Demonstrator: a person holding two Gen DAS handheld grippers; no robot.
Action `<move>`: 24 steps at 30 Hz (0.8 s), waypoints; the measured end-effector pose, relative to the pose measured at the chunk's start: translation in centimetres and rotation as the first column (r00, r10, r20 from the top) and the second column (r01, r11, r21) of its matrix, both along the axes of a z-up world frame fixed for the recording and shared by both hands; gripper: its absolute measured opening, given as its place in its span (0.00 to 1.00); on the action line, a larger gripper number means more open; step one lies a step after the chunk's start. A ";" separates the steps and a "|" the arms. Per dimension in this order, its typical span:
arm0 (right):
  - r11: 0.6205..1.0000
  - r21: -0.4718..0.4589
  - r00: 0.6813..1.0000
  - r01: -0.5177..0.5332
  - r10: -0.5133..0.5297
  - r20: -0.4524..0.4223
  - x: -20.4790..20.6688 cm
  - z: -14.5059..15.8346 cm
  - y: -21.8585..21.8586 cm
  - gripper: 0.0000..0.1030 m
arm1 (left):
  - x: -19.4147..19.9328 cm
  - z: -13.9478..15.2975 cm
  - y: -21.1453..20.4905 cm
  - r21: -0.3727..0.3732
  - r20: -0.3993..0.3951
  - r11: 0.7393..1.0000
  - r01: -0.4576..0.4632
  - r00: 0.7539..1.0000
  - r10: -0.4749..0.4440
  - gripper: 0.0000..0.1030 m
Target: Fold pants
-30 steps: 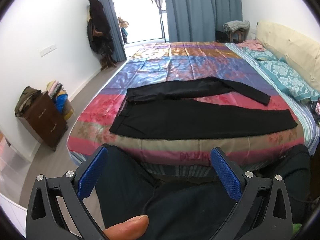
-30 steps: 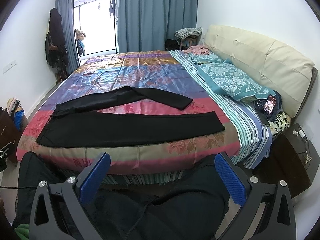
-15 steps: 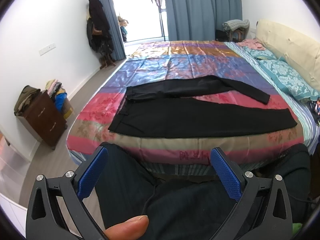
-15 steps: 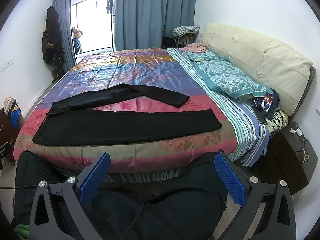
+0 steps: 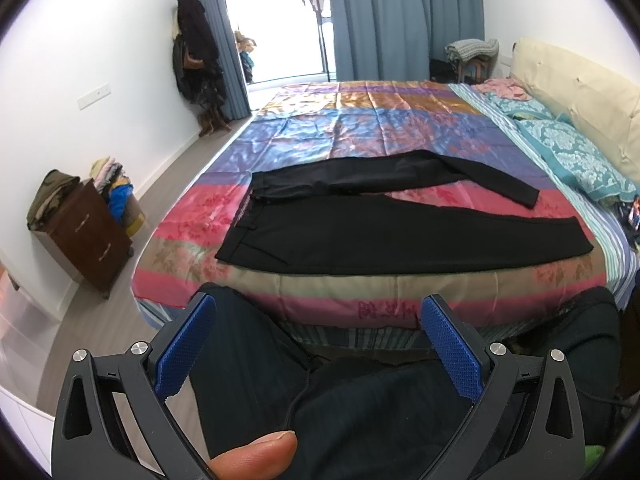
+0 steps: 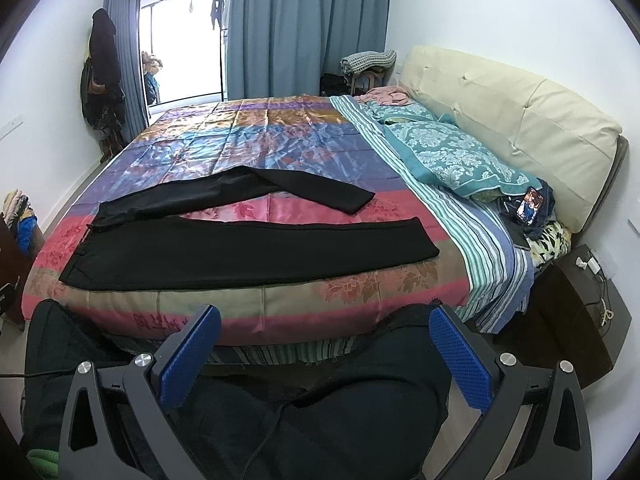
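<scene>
a: where are the pants from where you sit?

b: spread flat on the bed, near the front edge. the waistband is at my left, both cuffs at my right. the near leg lies straight along the edge; the far leg angles away, with a bend in the middle, so there is a pink gap of cover between them.

a: and the tools?

b: i hold both well back from the bed, above my lap. the left hand-held gripper has its blue pads spread wide with nothing between them, and the right hand-held gripper is the same, wide apart and empty.

a: so nothing is folded yet. how do i start well?

b: i judge the first step is bringing one leg onto the other. i'd take the far leg at its cuff with the right, and at the waist corner with the left, pinching only that one layer. then i'd lift low and carry it toward me, lining the seams up. the cover looks slick, so i'd watch that the near leg doesn't slide off the edge.
</scene>
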State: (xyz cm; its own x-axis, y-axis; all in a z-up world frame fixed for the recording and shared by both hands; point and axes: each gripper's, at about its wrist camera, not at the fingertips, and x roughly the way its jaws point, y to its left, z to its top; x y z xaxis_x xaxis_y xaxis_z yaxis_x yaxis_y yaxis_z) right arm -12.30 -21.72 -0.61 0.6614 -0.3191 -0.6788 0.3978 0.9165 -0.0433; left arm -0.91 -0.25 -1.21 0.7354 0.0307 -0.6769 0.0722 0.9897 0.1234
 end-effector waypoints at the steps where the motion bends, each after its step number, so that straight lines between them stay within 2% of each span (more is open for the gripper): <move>1: 1.000 0.000 1.000 0.001 -0.001 0.000 0.0 0.0 0.0 1.00 | 0.0 0.0 0.0 0.000 0.001 1.000 -0.001 1.000 0.001 0.99; 24: 1.000 0.004 1.000 -0.014 0.014 -0.013 0.0 -0.2 0.1 1.00 | -0.6 -0.1 -1.5 0.015 -0.007 0.999 0.050 0.999 -0.049 0.99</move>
